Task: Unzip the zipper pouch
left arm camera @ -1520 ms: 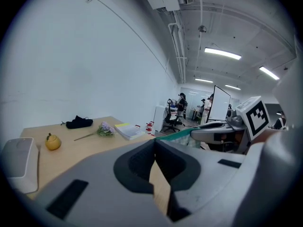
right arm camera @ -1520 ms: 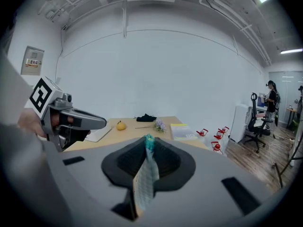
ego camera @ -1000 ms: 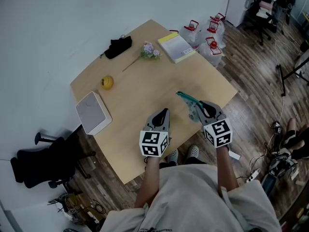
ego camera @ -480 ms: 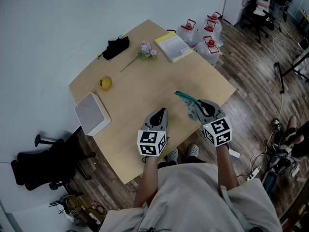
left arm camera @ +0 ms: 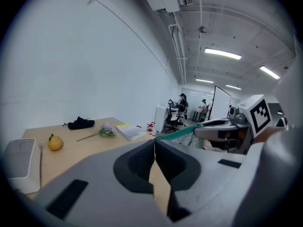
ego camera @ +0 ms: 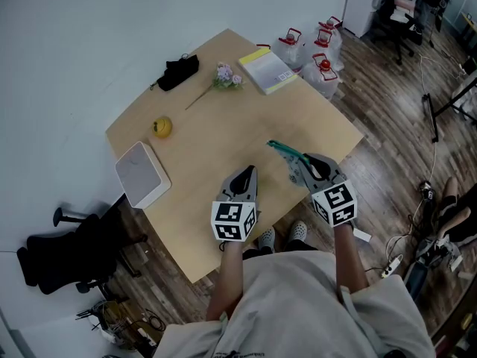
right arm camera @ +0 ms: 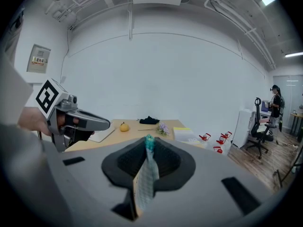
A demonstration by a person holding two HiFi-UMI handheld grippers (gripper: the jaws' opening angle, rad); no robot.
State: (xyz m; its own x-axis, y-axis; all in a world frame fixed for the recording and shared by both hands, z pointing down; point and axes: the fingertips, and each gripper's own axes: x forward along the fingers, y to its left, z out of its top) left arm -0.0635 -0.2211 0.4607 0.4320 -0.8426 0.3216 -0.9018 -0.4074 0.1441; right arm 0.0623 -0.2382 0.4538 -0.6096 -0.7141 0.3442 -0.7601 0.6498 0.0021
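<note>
The zipper pouch [ego camera: 293, 162] is a pale mesh bag with a green zipper edge that sticks out up and to the left. My right gripper [ego camera: 309, 165] is shut on it and holds it above the table's near right part. In the right gripper view the pouch [right arm camera: 147, 174] hangs edge-on between the jaws, its green end at the top. My left gripper [ego camera: 248, 174] hovers beside it on the left, shut with nothing in it; its jaws meet in the left gripper view [left arm camera: 155, 144], apart from the pouch [left arm camera: 179, 133].
On the wooden table [ego camera: 216, 144] lie a white box [ego camera: 141, 174], a yellow fruit [ego camera: 164, 127], a black cloth item [ego camera: 179, 71], a flower sprig [ego camera: 223, 77] and a notebook [ego camera: 270, 71]. Red-capped jugs [ego camera: 317, 51] stand on the floor behind; a black chair [ego camera: 67, 252] is at the left.
</note>
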